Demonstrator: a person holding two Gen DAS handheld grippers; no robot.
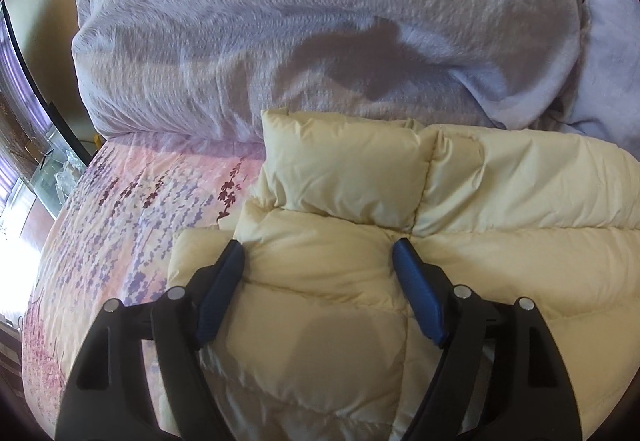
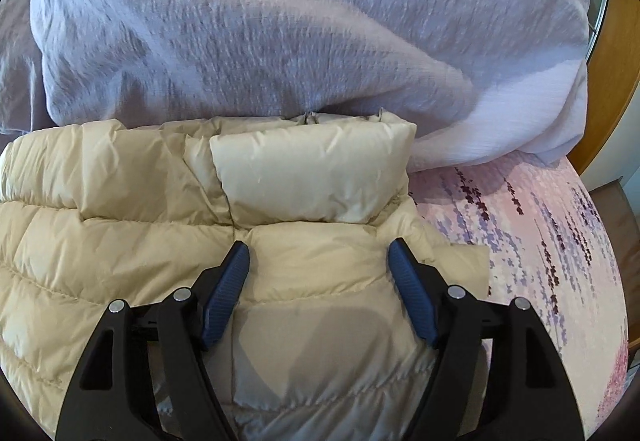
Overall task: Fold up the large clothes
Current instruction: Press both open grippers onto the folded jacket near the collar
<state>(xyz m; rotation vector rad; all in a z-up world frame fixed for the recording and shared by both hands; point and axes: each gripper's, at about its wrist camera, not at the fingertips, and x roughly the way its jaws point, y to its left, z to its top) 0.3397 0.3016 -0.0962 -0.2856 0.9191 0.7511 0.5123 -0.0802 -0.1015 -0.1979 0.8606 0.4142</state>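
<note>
A cream quilted puffer jacket [image 1: 500, 201] lies flat on the bed, its stand-up collar [image 1: 344, 169] toward the far side. In the left wrist view my left gripper [image 1: 318, 245] is over the jacket's left shoulder, just below the collar. Its blue pads [image 1: 224, 293] are spread wide, with puffy fabric showing between them but not pinched. In the right wrist view the same jacket [image 2: 120, 221] fills the left and centre. There my right gripper [image 2: 319, 244] is over the right shoulder under the collar [image 2: 312, 177], jaws equally wide and closed on nothing.
A bulky lilac-grey duvet [image 1: 280, 21] [image 2: 280, 21] is heaped right behind the collar. The pink floral bedsheet [image 1: 132, 209] [image 2: 540, 241] shows on both sides of the jacket. Dark furniture [image 1: 24, 145] stands past the bed's left edge, and a wooden panel [image 2: 616, 89] past its right.
</note>
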